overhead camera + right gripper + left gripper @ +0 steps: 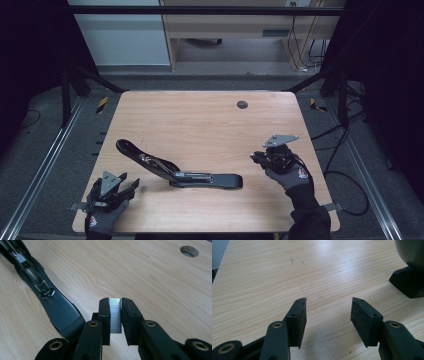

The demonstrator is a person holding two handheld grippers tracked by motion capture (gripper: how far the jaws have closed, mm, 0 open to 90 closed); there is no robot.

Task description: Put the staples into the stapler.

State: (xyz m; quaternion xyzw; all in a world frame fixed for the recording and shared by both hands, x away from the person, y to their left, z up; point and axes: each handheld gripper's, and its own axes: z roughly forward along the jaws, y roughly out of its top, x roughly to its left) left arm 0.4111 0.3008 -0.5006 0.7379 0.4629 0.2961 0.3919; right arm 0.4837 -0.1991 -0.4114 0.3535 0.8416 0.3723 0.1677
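A black stapler (177,172) is lying opened out flat on the wooden table (200,125), with its upper arm swung back toward the left and its base stretching to the right. In the right gripper view the metal channel (27,267) for the staples is being shown uncovered, and it cannot be told from here whether it is empty.

A strip of staples (115,315) is being held by the right gripper (115,302). Its jaws are closed almost fully, with only the silver strip standing upright between the two pads. In the high view this gripper (267,156) is being kept above the table, to the right of the stapler and apart from it.

The left gripper (328,312) is being held with its jaws wide apart and nothing between them; only bare wood is being seen in the gap. It is waiting near the front left corner of the table (112,187), close to the stapler but not touching it. A dark part of the stapler (409,277) is being seen at the right edge of the left gripper view.

So the work is judged to be around the middle: the stapler is already opened and the staples are already picked up. The strip is not yet being laid into the channel, and the stapler is not yet closed. Probably the body will need to be steadied by the left gripper while the strip is being lowered.
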